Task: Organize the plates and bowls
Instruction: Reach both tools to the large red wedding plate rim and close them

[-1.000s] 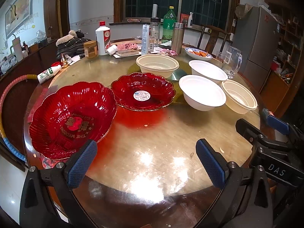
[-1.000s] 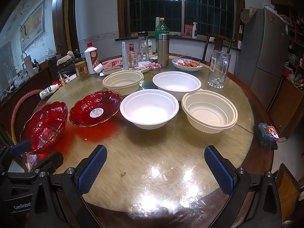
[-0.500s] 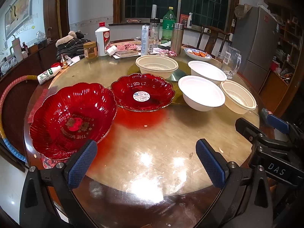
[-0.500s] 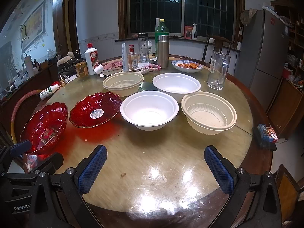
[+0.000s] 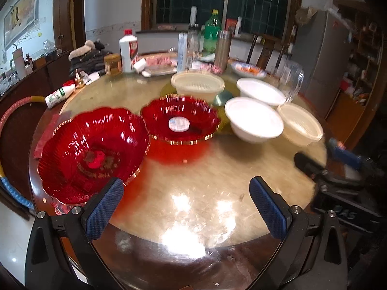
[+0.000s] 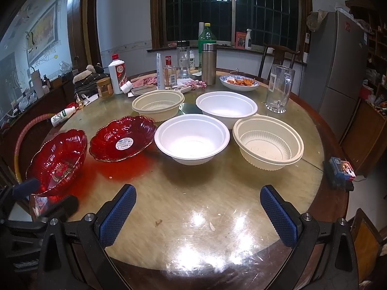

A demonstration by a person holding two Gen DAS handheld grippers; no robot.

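Two red scalloped glass plates sit on the round table: a large one (image 5: 92, 149) (image 6: 59, 159) at the left edge and a smaller one (image 5: 180, 120) (image 6: 123, 137) with a white sticker beside it. Right of them stand two white bowls (image 6: 192, 139) (image 6: 226, 105) and two cream ribbed bowls (image 6: 268, 140) (image 6: 158, 104). My left gripper (image 5: 186, 207) is open over the near table, its left pad by the large plate's rim. My right gripper (image 6: 198, 217) is open and empty, short of the near white bowl.
At the back of the table stand bottles (image 6: 206, 38), a steel flask (image 6: 209, 64), a glass mug (image 6: 279, 88), a dish of food (image 6: 239, 83) and a white liquor bottle (image 6: 117, 73). A small box (image 6: 342, 169) lies at the right rim. A fridge (image 6: 338, 60) stands at right.
The left wrist view has shifted and blurred, with the red plates slightly nearer and lower. The right gripper has crept a little toward the bowls. Both stay open.
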